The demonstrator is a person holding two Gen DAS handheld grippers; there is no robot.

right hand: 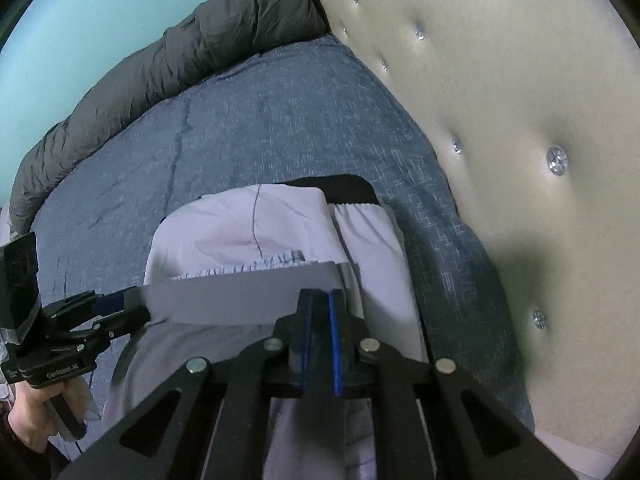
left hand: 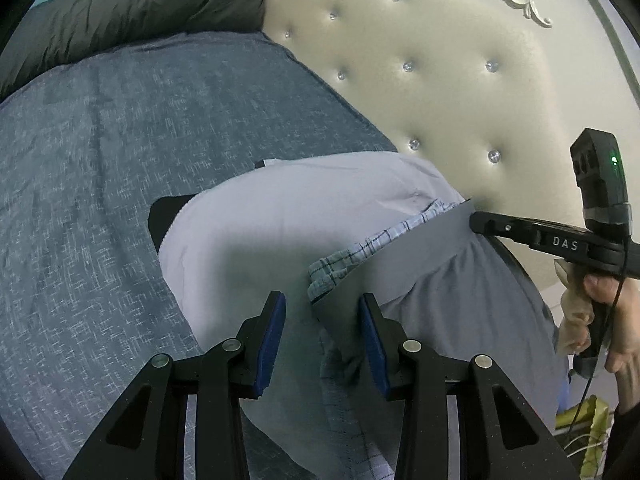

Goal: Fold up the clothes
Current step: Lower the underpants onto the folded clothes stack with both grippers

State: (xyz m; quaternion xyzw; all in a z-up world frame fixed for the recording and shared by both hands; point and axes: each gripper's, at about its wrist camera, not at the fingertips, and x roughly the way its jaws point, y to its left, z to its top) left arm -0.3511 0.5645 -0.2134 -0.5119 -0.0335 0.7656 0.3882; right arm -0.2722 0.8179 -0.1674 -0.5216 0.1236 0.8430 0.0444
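A pale lavender-grey garment (left hand: 256,224) with a black waistband (left hand: 162,216) and a blue checked lining (left hand: 352,252) lies on the blue bed cover (left hand: 100,152). A grey folded edge (left hand: 408,264) is lifted above it. My left gripper (left hand: 323,332) is open, its right finger against that edge's near corner. My right gripper (right hand: 320,316) is shut on the other end of the grey edge (right hand: 248,292). The right gripper shows in the left wrist view (left hand: 474,222), the left gripper in the right wrist view (right hand: 132,308). The garment (right hand: 248,232) and waistband (right hand: 340,188) lie beyond.
A cream tufted headboard (left hand: 420,80) runs along the right side of the bed. A dark grey quilt (left hand: 140,4) is bunched at the far end, also in the right wrist view (right hand: 180,48). Yellow items (left hand: 592,432) lie off the bed at lower right.
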